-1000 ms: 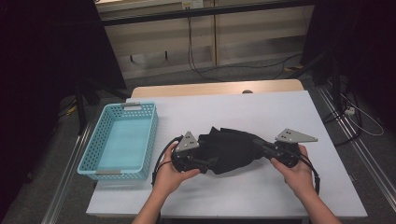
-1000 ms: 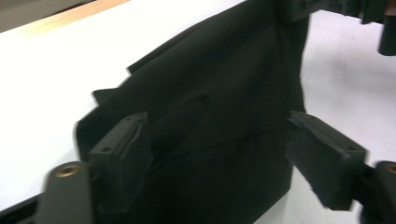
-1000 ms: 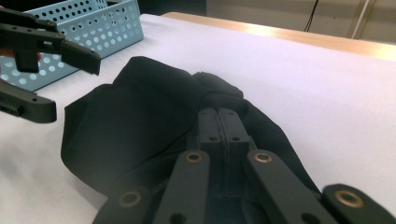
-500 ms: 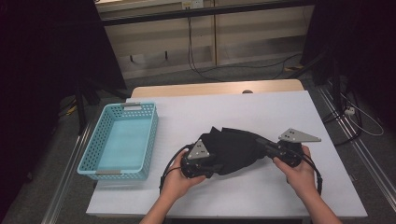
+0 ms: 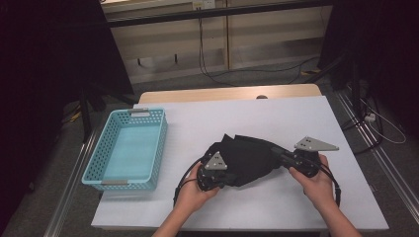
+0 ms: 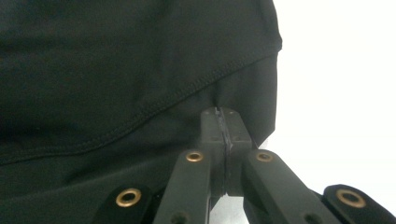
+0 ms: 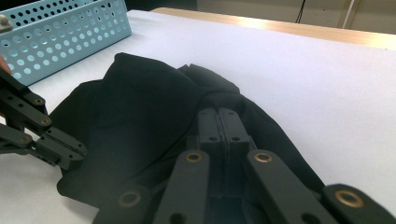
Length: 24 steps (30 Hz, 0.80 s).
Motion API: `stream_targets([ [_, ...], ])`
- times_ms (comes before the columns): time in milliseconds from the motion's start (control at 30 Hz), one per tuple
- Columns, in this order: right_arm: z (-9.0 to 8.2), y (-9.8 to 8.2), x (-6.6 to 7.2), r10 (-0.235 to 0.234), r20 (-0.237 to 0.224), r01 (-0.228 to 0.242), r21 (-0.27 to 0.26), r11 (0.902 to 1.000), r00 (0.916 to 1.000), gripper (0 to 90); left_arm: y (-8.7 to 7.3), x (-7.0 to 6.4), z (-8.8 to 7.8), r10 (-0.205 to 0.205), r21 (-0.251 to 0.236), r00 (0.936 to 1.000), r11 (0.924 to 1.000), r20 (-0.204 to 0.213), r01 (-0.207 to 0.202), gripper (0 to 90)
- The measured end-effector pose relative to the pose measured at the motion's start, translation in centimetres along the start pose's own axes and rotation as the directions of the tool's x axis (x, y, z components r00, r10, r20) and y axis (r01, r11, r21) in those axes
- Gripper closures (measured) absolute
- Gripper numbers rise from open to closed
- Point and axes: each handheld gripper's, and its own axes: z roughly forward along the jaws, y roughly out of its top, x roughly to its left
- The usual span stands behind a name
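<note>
While both claws pinch black cloth (image 5: 249,158) | basket (image 5: 129,148) apart, seemingly empty

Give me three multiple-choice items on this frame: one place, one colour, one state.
1. Where is the basket?
A. left of the black cloth
B. right of it
C. on top of it

2. What colour is the basket?
A. red
B. light blue
C. yellow

3. How is the left gripper?
A. wide open
B. lying in the basket
C. shut on the cloth

Key: 1 A, the high view shows it at the table's left. 2 B, its perforated walls are light blue. 3 C, its jaws meet at the cloth's edge.
</note>
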Motion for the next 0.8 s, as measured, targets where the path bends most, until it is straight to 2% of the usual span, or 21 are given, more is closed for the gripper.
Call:
stream_targets([
  [200,-0.2,0.0,-0.2,0.008,0.001,-0.008,-0.003,1.0000,1.0000,89.7,1.2,0.5,-2.5,-0.019,-0.054,0.9998,0.9984,-0.003,0.019,90.0],
  [233,-0.3,0.0,-0.1,0.009,-0.003,-0.009,-0.003,1.0000,1.0000,89.8,1.5,0.7,-3.5,-0.025,-0.083,0.9996,0.9962,-0.011,0.024,90.0],
  [267,-0.3,0.0,-0.1,0.009,-0.003,-0.009,-0.003,1.0000,1.0000,89.8,1.5,0.7,-3.5,-0.025,-0.083,0.9996,0.9962,-0.011,0.024,90.0],
  [400,-0.7,0.1,0.0,0.015,-0.012,-0.016,-0.003,0.9999,0.9998,89.7,1.9,1.3,-5.4,-0.044,-0.137,0.9983,0.9898,-0.039,0.038,90.0],
  [567,-1.2,0.6,0.6,0.008,-0.036,-0.008,-0.004,1.0000,0.9993,89.7,2.1,2.5,-7.6,-0.081,-0.204,0.9943,0.9768,-0.071,0.065,90.0],
  [633,-1.1,0.7,0.7,0.012,-0.032,-0.012,-0.005,0.9999,0.9994,89.7,1.9,2.6,-7.6,-0.085,-0.205,0.9944,0.9763,-0.063,0.070,90.0],
  [767,-0.6,0.5,0.6,0.013,-0.020,-0.013,0.008,0.9999,0.9997,89.6,1.7,2.1,-6.0,-0.067,-0.184,0.9969,0.9812,-0.041,0.059,89.9],
  [800,-0.4,0.4,0.5,0.015,-0.017,-0.015,0.014,0.9998,0.9997,89.7,1.7,1.8,-5.5,-0.057,-0.182,0.9974,0.9821,-0.044,0.048,84.6],
])
